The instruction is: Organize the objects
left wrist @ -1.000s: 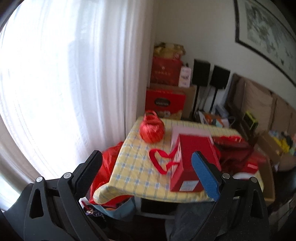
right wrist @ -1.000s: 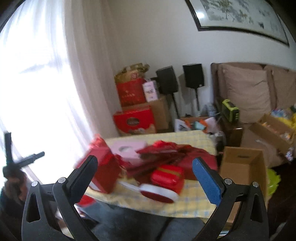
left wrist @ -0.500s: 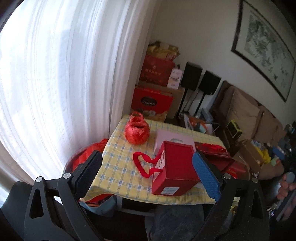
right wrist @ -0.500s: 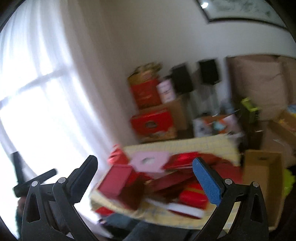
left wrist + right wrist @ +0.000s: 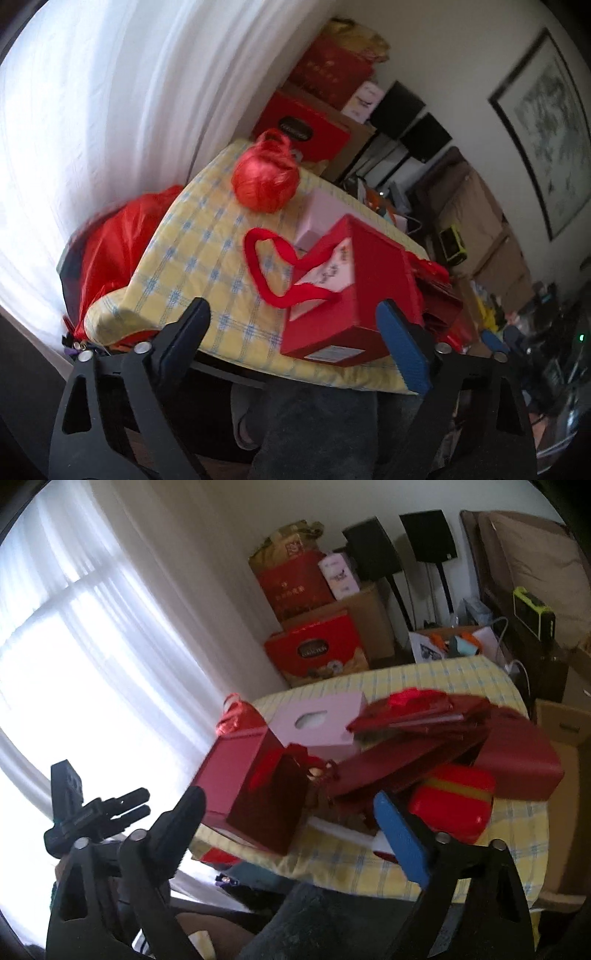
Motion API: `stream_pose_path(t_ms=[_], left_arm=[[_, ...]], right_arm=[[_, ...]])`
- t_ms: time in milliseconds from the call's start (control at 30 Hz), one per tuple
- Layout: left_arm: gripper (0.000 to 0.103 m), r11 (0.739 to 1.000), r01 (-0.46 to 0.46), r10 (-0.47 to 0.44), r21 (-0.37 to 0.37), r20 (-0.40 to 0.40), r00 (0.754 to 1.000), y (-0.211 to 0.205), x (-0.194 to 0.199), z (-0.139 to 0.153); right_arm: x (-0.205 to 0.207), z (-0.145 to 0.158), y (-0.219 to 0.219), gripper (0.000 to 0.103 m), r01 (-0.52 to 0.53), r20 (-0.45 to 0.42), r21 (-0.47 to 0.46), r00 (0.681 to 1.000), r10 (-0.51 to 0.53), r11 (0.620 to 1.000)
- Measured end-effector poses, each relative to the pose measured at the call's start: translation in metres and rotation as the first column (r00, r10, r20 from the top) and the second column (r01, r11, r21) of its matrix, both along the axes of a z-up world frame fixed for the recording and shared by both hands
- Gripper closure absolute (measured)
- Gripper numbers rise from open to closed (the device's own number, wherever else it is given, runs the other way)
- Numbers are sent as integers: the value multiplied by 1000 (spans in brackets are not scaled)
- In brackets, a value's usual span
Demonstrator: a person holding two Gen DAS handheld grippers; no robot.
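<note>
You had brought both grippers down toward the cluttered tabletop (image 5: 207, 266), so the pile sat larger and nearer in each wrist view than a second before. Your left gripper (image 5: 295, 328) had its fingers wide apart, though they had just been closing a little, with nothing between them; the red gift box (image 5: 351, 291) lay on its side near the front edge, its ribbon handle (image 5: 258, 258) looped out on the cloth, just beyond the fingertips. Your right gripper (image 5: 291, 816) was likewise open and had just narrowed slightly, empty, facing the box from the other side with the red tin (image 5: 452, 808) near its blue pad. That suggested the sorting was only beginning, the box being the likely first pick.
</note>
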State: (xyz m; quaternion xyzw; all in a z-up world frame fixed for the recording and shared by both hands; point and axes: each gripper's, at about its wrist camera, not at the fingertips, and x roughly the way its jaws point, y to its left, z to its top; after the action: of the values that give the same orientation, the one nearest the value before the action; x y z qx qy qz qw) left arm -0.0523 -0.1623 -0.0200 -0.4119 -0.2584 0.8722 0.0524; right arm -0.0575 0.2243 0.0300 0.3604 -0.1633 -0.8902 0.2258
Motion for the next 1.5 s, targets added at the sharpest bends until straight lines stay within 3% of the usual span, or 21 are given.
stream_pose_path(t_ms=[67, 133, 233, 300, 367, 433, 500, 600, 667, 700, 800, 900, 1000, 1067, 1200, 1300, 1433, 1500], left_arm=[[27, 999, -10, 11, -37, 10, 1000, -1, -1, -7], [27, 999, 1, 0, -42, 12, 1000, 0, -3, -12], [28, 999, 20, -19, -44, 18, 1000, 3, -7, -19], [36, 999, 42, -42, -8, 22, 999, 3, -13, -25], [52, 997, 49, -52, 54, 50, 997, 1, -19, -34], [62, 995, 30, -37, 93, 71, 997, -2, -23, -40], [72, 996, 14, -20, 89, 74, 997, -2, -26, -42], [74, 996, 9, -14, 91, 58, 998, -2, -27, -42], [74, 995, 6, -11, 103, 47, 999, -1, -24, -41], [72, 993, 3, -7, 114, 37, 999, -1, -22, -39], [59, 989, 5, -7, 146, 11, 1000, 0, -22, -33], [40, 984, 50, -53, 172, 13, 999, 7, -34, -31], [36, 987, 80, -87, 136, 51, 995, 18, -49, -34], [29, 990, 84, -90, 116, 46, 995, 24, -55, -34], [23, 993, 79, -83, 89, 43, 996, 33, -64, -34], [15, 993, 92, -95, 73, 40, 995, 39, -68, -38], [11, 994, 91, -93, 52, 41, 995, 42, -74, -36], [9, 994, 104, -105, 20, 45, 993, 47, -80, -34]], right_arm=[[-3, -7, -2, 26, -22, 26, -2, 999, 22, 1000], [-8, -15, -8, 31, -60, 62, 6, 996, 60, 998], [-8, -18, -18, 31, -91, 44, 6, 995, 91, 996], [-10, -18, -25, 36, -121, 27, -6, 992, 121, 993], [-13, -19, -30, 73, -133, 22, 0, 991, 133, 991], [-22, -25, -35, 80, -109, 33, 23, 994, 108, 994], [-30, -29, -37, 80, -111, 41, 3, 993, 111, 994], [-38, -33, -41, 78, -105, 44, -17, 993, 106, 994], [-38, -36, -47, 57, -119, 50, -32, 991, 121, 992], [-36, -36, -49, 53, -124, 52, -39, 991, 126, 992], [-36, -39, -57, 46, -153, 52, -56, 986, 156, 987], [-44, -44, -65, 42, -149, 81, -59, 985, 154, 987], [-52, -49, -70, 41, -127, 113, -51, 985, 132, 991], [-54, -51, -72, 33, -110, 116, -48, 987, 115, 993], [-54, -53, -83, 29, -95, 94, -9, 991, 96, 995], [-45, -53, -95, 24, -105, 29, 43, 994, 104, 994], [-12, -56, -108, 16, -91, -197, 165, 973, 123, 982], [-2, -57, -113, 15, -65, -269, 199, 956, 118, 978]])
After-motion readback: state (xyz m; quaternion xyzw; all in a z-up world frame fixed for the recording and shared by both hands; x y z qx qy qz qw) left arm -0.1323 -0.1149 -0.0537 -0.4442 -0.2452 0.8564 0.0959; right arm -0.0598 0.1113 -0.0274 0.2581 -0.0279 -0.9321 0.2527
